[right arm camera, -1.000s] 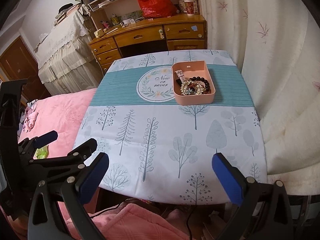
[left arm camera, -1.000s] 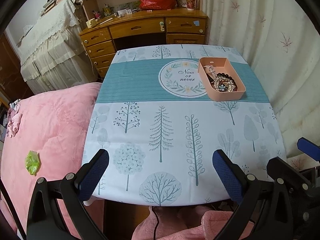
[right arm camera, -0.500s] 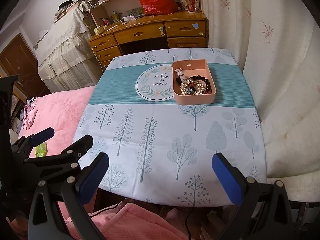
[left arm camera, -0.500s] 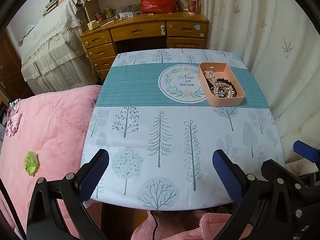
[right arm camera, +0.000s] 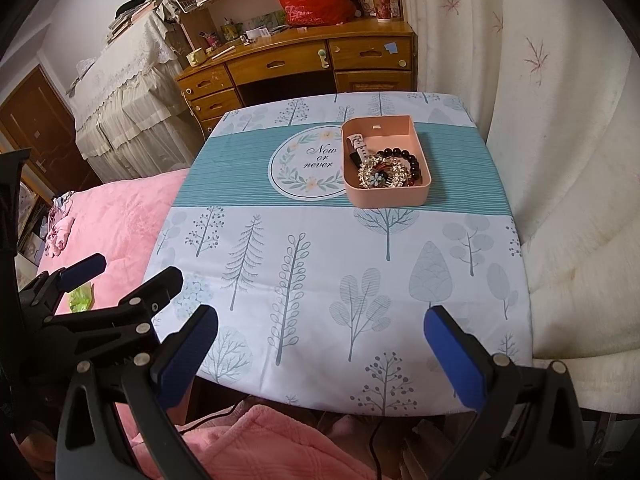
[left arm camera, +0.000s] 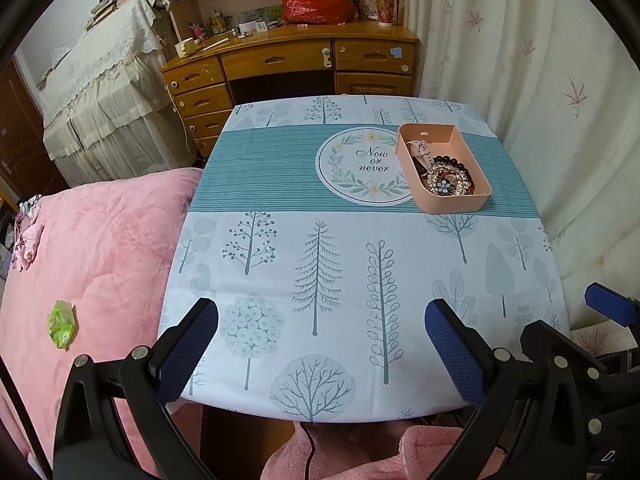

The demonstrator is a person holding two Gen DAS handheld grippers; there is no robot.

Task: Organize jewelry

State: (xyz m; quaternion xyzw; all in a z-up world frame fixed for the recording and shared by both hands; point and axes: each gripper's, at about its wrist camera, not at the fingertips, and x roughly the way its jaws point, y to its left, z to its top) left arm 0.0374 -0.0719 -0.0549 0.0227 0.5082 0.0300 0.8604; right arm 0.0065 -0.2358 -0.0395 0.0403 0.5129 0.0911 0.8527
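A pink tray (left arm camera: 454,202) (right arm camera: 386,197) stands at the far right of the table on the teal stripe. In it lie a sparkly rhinestone piece with a blue flower (left arm camera: 446,182) (right arm camera: 382,176), a dark bead bracelet (right arm camera: 410,160) and a white watch strap (left arm camera: 420,148) (right arm camera: 360,144). My left gripper (left arm camera: 320,346) is open and empty over the table's near edge. My right gripper (right arm camera: 320,350) is open and empty over the near edge too, to the right of the left one, whose fingers (right arm camera: 82,270) show at its left.
The table (left arm camera: 320,280) wears a tree-print cloth. A pink bed (left arm camera: 92,264) with a green wrapper (left arm camera: 62,324) lies left. A wooden desk (left arm camera: 296,60) stands behind. Cream curtains (right arm camera: 560,160) hang at right. A pink blanket (right arm camera: 260,444) is below.
Both grippers have drawn back slightly from the table and stay open. The tray and jewelry have not moved.
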